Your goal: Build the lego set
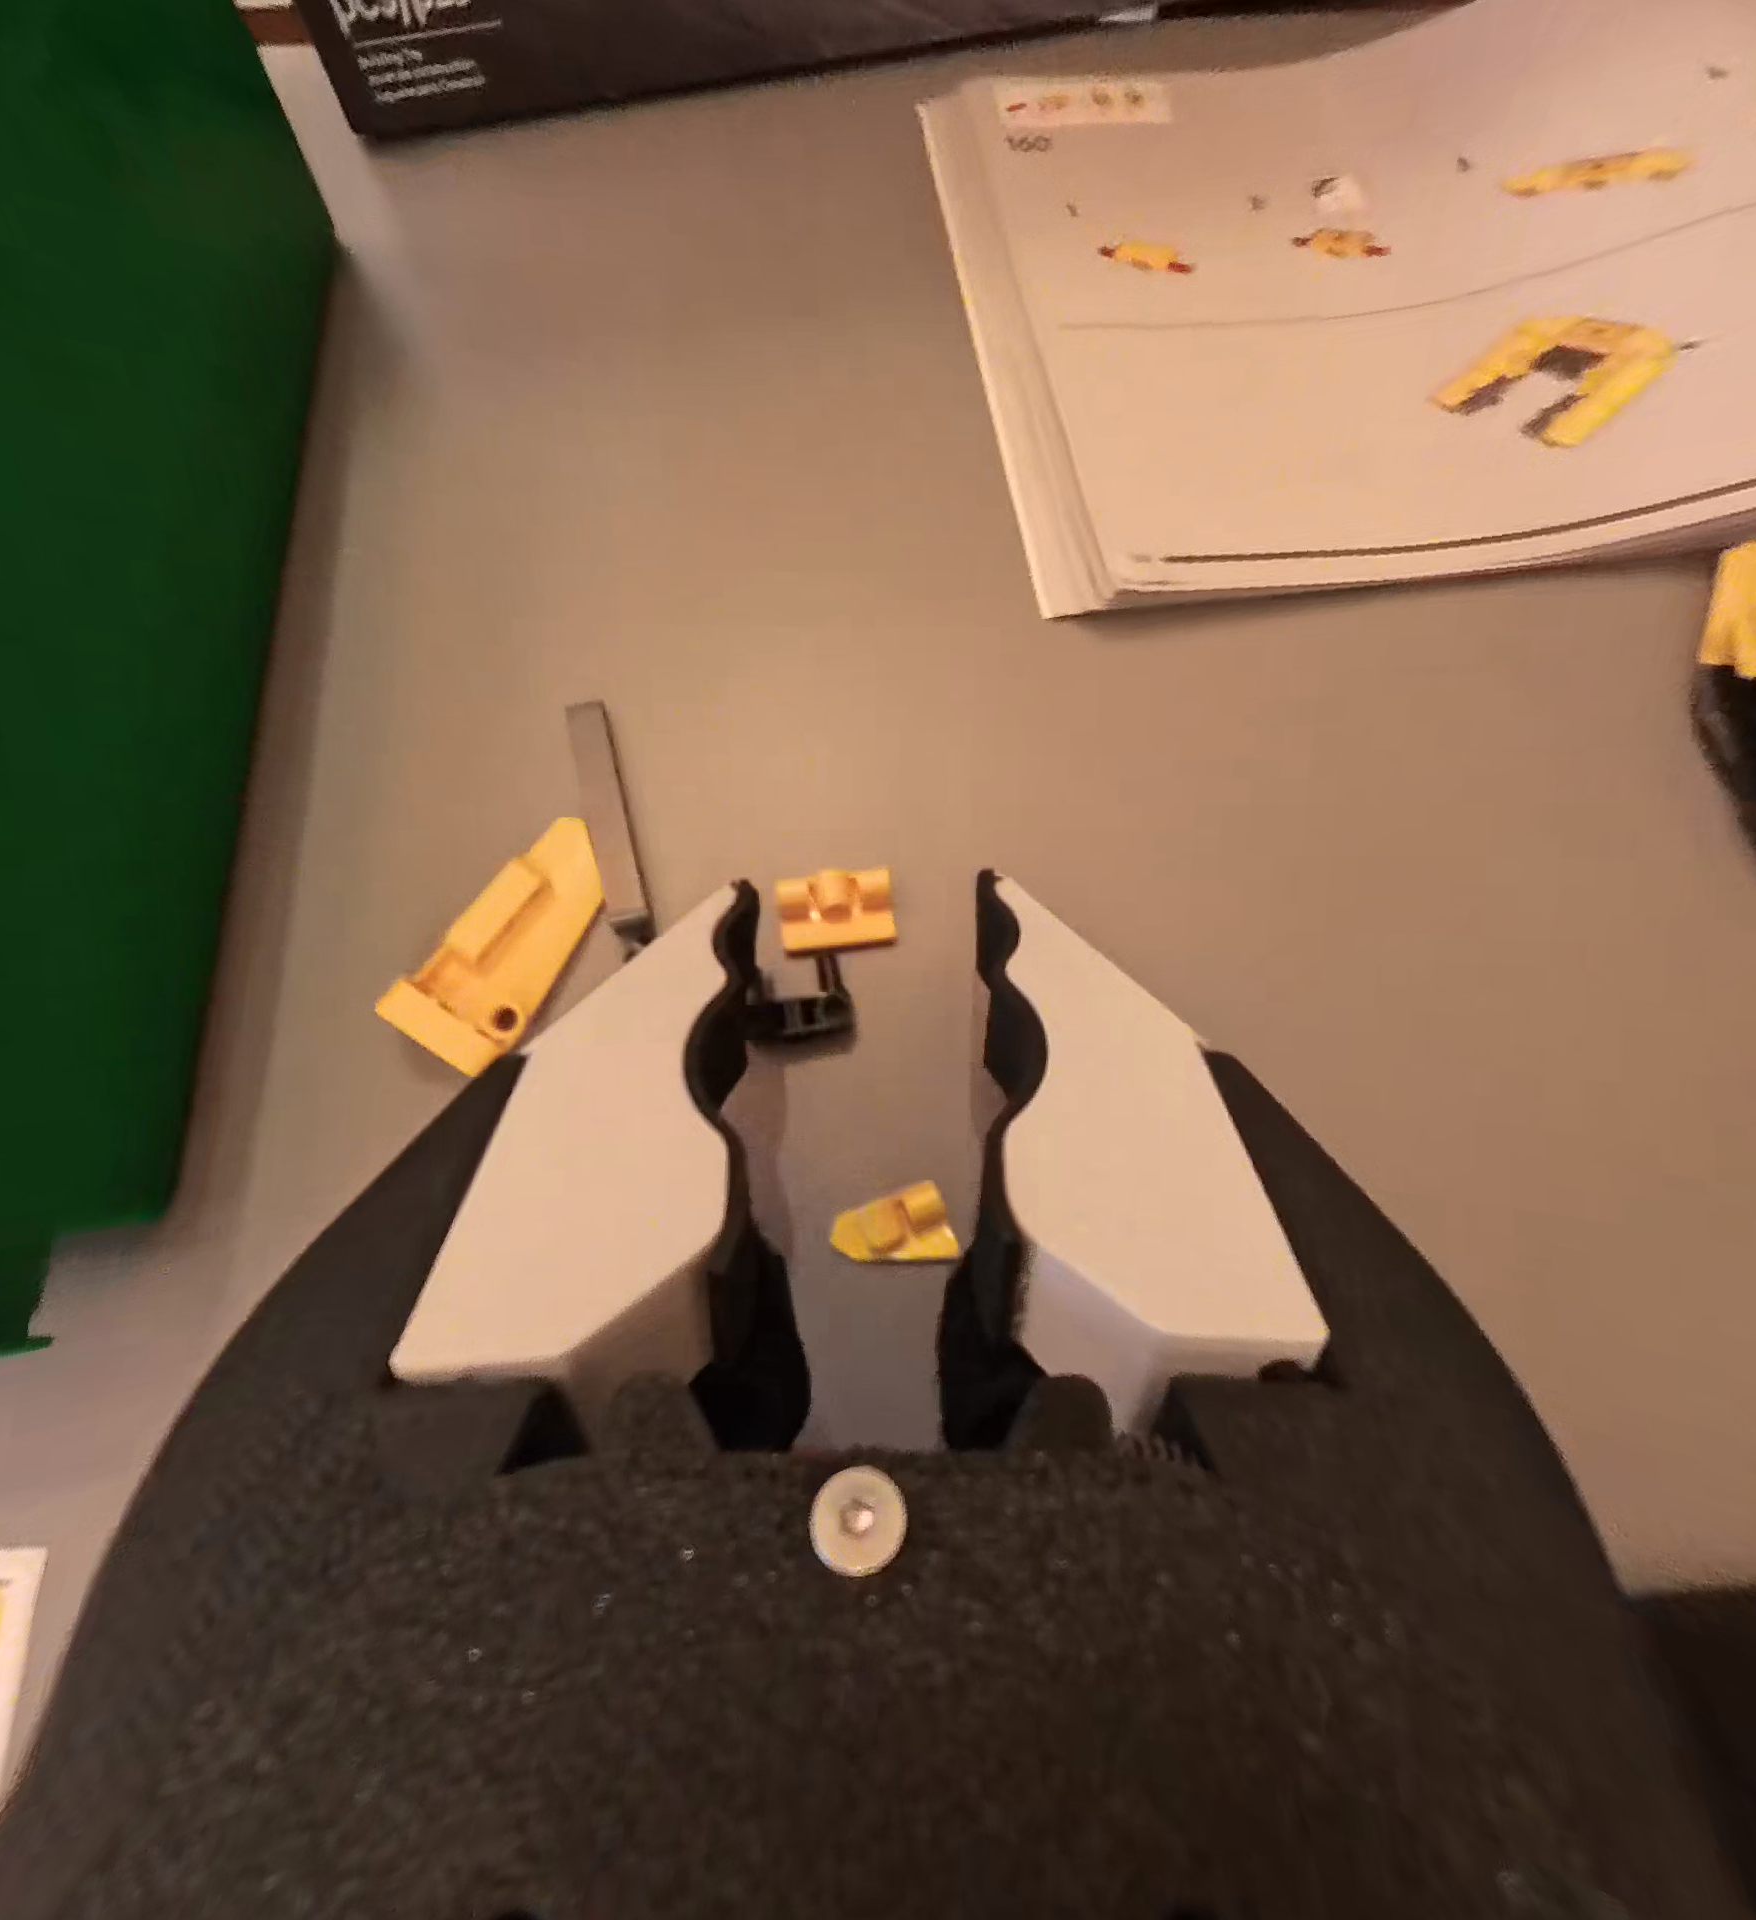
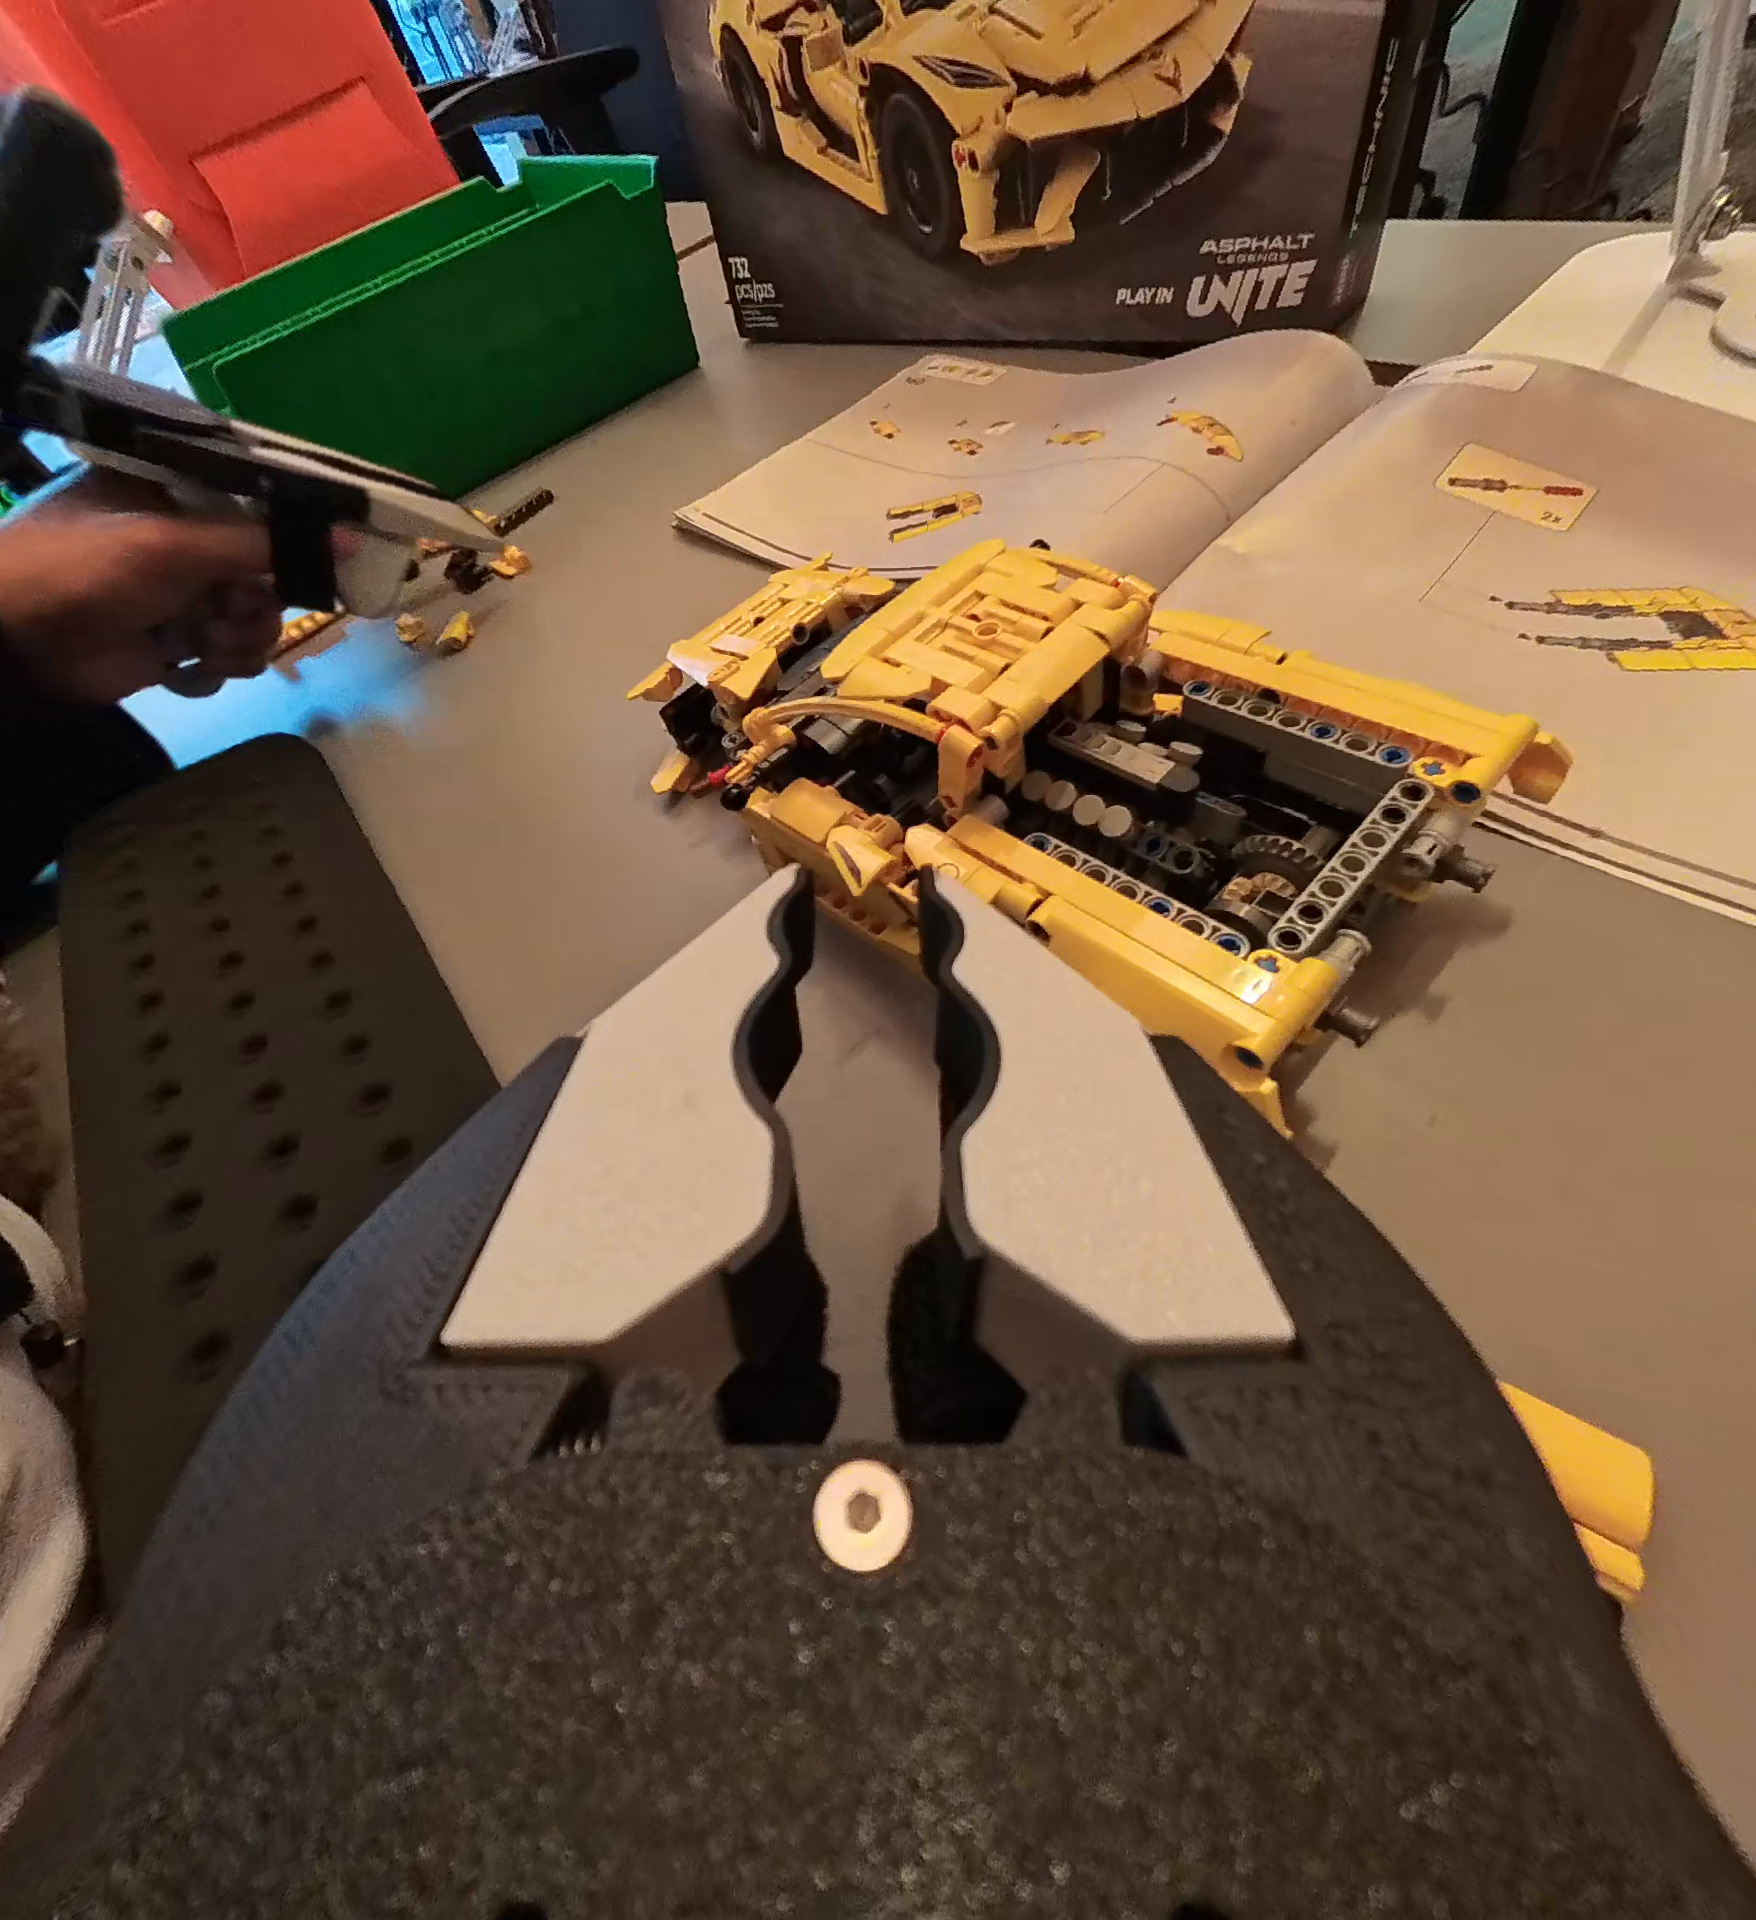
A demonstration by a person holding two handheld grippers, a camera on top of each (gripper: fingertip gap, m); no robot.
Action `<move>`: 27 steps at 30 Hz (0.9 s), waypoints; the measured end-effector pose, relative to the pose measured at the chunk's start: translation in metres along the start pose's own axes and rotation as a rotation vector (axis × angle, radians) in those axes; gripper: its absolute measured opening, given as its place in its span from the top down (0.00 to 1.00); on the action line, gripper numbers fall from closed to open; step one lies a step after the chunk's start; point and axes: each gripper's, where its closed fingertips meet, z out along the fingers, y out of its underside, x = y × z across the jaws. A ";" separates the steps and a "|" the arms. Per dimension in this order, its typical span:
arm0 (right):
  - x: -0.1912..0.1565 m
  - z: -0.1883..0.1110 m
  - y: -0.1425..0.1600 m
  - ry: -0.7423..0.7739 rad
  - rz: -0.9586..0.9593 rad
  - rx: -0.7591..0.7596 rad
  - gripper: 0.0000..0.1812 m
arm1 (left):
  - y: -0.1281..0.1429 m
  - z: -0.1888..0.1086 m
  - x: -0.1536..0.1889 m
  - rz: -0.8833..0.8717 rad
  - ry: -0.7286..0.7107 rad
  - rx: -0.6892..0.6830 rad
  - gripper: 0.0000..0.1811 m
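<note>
A half-built yellow car model sits mid-desk, its tail resting on the open instruction booklet, as the right gripper hangs by the near side panel, jaws parted a little and holding nothing. Toward the desk's left edge, beside the green bin, the left gripper hovers spread wide and empty over loose parts: a small yellow clip plate between its tips, a black connector touching that plate, a yellow wedge deeper in the gap, a larger yellow panel and a grey bar to its left. These pieces look light, rigid and slick, likely to skate or flip under a pinch; the clip plate's flat opposite edges seem the safest hold. The model looks heavier and stiff but apt to shed panels, best steadied by its long side beams.
</note>
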 end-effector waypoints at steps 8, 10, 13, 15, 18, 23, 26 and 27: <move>0.002 -0.003 -0.003 -0.004 0.024 0.025 0.90 | 0.010 0.015 -0.007 0.021 -0.061 -0.083 0.87; 0.001 -0.002 -0.002 -0.009 0.024 0.021 0.90 | 0.008 0.014 0.003 0.010 -0.018 -0.077 0.87; 0.000 -0.002 -0.002 -0.012 0.017 0.016 0.90 | -0.011 0.001 0.060 0.034 0.194 -0.011 0.87; 0.000 -0.002 -0.002 -0.010 0.016 0.019 0.90 | -0.022 -0.018 0.131 0.111 0.439 0.030 0.87; 0.000 -0.002 -0.003 -0.012 0.020 0.023 0.90 | -0.005 -0.053 0.232 0.298 0.761 0.013 0.87; 0.000 -0.003 -0.003 -0.015 0.019 0.028 0.90 | 0.035 -0.052 0.303 0.482 0.866 -0.110 0.87; -0.001 -0.004 -0.004 -0.012 0.011 0.032 0.90 | 0.047 -0.037 0.319 0.552 0.860 -0.171 0.87; 0.000 -0.004 -0.005 -0.011 0.011 0.037 0.90 | 0.051 -0.032 0.322 0.583 0.840 -0.189 0.87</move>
